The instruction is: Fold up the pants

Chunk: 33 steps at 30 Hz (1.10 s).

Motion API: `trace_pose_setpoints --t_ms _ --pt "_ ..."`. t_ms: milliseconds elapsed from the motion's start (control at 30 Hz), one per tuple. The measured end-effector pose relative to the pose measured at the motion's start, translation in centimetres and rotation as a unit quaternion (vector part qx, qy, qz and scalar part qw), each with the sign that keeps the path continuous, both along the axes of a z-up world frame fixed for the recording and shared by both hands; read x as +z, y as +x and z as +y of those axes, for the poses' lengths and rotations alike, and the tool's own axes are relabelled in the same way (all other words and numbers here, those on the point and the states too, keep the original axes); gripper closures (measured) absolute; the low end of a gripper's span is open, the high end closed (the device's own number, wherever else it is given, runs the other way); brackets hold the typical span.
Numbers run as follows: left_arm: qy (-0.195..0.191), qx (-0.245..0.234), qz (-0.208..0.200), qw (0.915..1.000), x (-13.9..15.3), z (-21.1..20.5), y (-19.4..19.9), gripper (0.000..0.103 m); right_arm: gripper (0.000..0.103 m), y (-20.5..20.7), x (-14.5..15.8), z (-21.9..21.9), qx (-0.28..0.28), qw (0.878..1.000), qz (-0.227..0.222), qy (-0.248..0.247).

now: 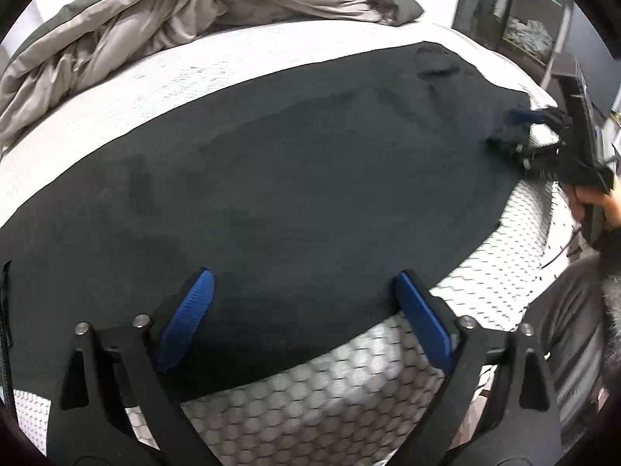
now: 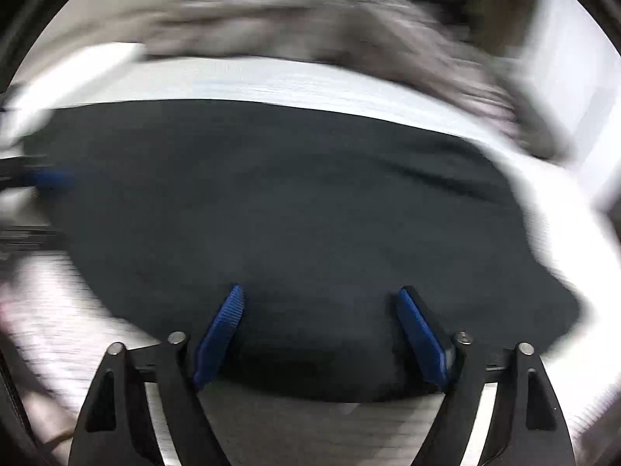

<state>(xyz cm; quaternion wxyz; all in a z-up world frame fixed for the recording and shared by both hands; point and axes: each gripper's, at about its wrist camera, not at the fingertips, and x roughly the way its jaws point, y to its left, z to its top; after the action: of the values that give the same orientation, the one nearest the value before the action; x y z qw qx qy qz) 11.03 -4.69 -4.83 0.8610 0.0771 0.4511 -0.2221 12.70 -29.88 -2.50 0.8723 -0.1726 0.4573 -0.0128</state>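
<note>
Left wrist view, far left: a rumpled grey-beige duvet is heaped at the far side of the mattress, whose white cover shows a hexagon quilt pattern along the near edge. The dark pants lie spread flat across the mattress top, running from the left border of the view to the right end of the bed; the near hem sits at the mattress edge and a small wrinkle shows near the far right corner. Left gripper: jaws spread wide, blue pads either side of the near edge of the pants, nothing between them. Further right in the same view, the right gripper sits at the right end of the pants, with dark cloth bunched around its blue pads; this view alone does not settle whether it pinches the fabric. The person's hand grips its handle, and a shelf unit stands behind. Right wrist view: heavy motion blur. The pants fill the middle of the frame over the white mattress, duvet behind. Right gripper: jaws parted, blue pads over the near edge of the cloth, nothing held.
</note>
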Motion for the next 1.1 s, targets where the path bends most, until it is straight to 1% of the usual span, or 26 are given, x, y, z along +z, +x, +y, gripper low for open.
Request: trace_pose_setpoints --t_ms 33,67,100,133,167,233,333,400,433,467,533,600,667,700,733,767,800,833,867,933,967,1033,1100 --pt "-0.001 0.004 0.002 1.0000 0.0 0.3 0.2 0.007 0.015 0.3 -0.2 -1.5 -0.037 0.999 -0.009 -0.027" --pt "-0.001 0.009 0.002 1.0000 0.1 0.5 0.3 0.007 0.015 0.5 -0.1 -3.0 -0.071 0.997 -0.015 -0.036" --pt "0.000 0.013 -0.001 0.9999 0.4 0.6 0.4 0.007 0.015 0.7 0.1 -4.5 -0.102 0.994 -0.019 -0.026" --pt "0.003 0.017 -0.008 0.9998 0.8 0.7 0.6 0.008 0.015 0.6 0.5 -5.9 -0.127 0.992 -0.024 0.005" --pt "0.006 0.022 -0.019 0.9996 1.3 0.9 0.7 0.008 0.016 0.7 0.8 -6.5 -0.131 0.991 -0.024 0.034" --pt "0.005 0.037 -0.039 0.9985 2.5 1.5 1.4 0.008 0.016 0.8 1.4 -6.4 -0.118 0.990 -0.031 0.074" --pt "0.009 0.074 -0.047 0.9962 3.2 2.4 3.5 0.008 0.016 3.2 1.9 -3.5 -0.068 0.993 -0.024 0.093" --pt "0.026 0.095 -0.041 0.9943 2.7 2.8 5.0 0.009 0.016 5.6 1.7 -0.5 -0.023 0.994 0.002 0.108" --pt "0.034 0.105 -0.031 0.9934 2.2 3.1 5.9 0.009 0.016 5.2 1.8 2.1 -0.004 0.993 0.016 0.114" --pt "0.041 0.112 -0.019 0.9926 1.6 3.2 6.5 0.009 0.016 6.5 1.3 3.7 0.018 0.992 0.033 0.119" --pt "0.053 0.120 0.010 0.9912 0.1 3.5 7.4 0.008 0.016 8.7 -0.1 5.7 0.044 0.992 0.056 0.100" --pt "0.044 0.116 0.014 0.9922 -0.6 3.9 7.4 0.008 0.017 10.1 -1.6 6.9 0.060 0.993 0.074 0.068" --pt "0.041 0.113 0.011 0.9927 -0.7 3.9 7.2 0.008 0.017 10.1 -1.7 5.7 0.067 0.991 0.081 0.079" --pt "0.041 0.113 0.010 0.9927 -0.8 4.0 7.1 0.008 0.017 10.1 -1.5 3.9 0.042 0.995 0.073 0.061" --pt "0.040 0.115 0.010 0.9925 -0.8 4.1 7.0 0.008 0.017 10.1 -1.3 2.2 0.009 0.998 0.057 0.019" --pt "0.042 0.116 0.009 0.9923 -0.8 4.2 7.0 0.008 0.017 10.1 -1.2 0.1 -0.032 0.998 0.038 -0.030" --pt "0.045 0.115 0.009 0.9923 -0.7 4.0 7.1 0.008 0.017 10.3 -1.2 -3.2 -0.095 0.991 0.018 -0.089" --pt "0.047 0.115 0.008 0.9922 -0.6 3.9 7.1 0.008 0.017 10.2 -1.1 -5.3 -0.130 0.985 0.013 -0.110" --pt "0.049 0.116 0.009 0.9920 -0.6 3.9 7.2 0.008 0.017 10.0 -1.0 -7.4 -0.157 0.982 0.013 -0.104" --pt "0.055 0.120 0.006 0.9912 -0.2 3.8 7.1 0.010 0.017 8.5 0.0 -10.4 -0.171 0.985 0.013 -0.008" --pt "0.058 0.123 0.002 0.9907 0.1 3.5 6.9 0.012 0.019 7.6 0.6 -10.8 -0.168 0.986 0.007 0.016" --pt "0.046 0.114 -0.013 0.9923 1.2 2.8 5.6 0.013 0.019 5.5 2.2 -10.0 -0.145 0.989 -0.008 0.040" --pt "0.023 0.089 -0.028 0.9954 2.2 1.7 4.1 0.012 0.019 3.0 3.6 -7.4 -0.097 0.992 -0.017 0.073"
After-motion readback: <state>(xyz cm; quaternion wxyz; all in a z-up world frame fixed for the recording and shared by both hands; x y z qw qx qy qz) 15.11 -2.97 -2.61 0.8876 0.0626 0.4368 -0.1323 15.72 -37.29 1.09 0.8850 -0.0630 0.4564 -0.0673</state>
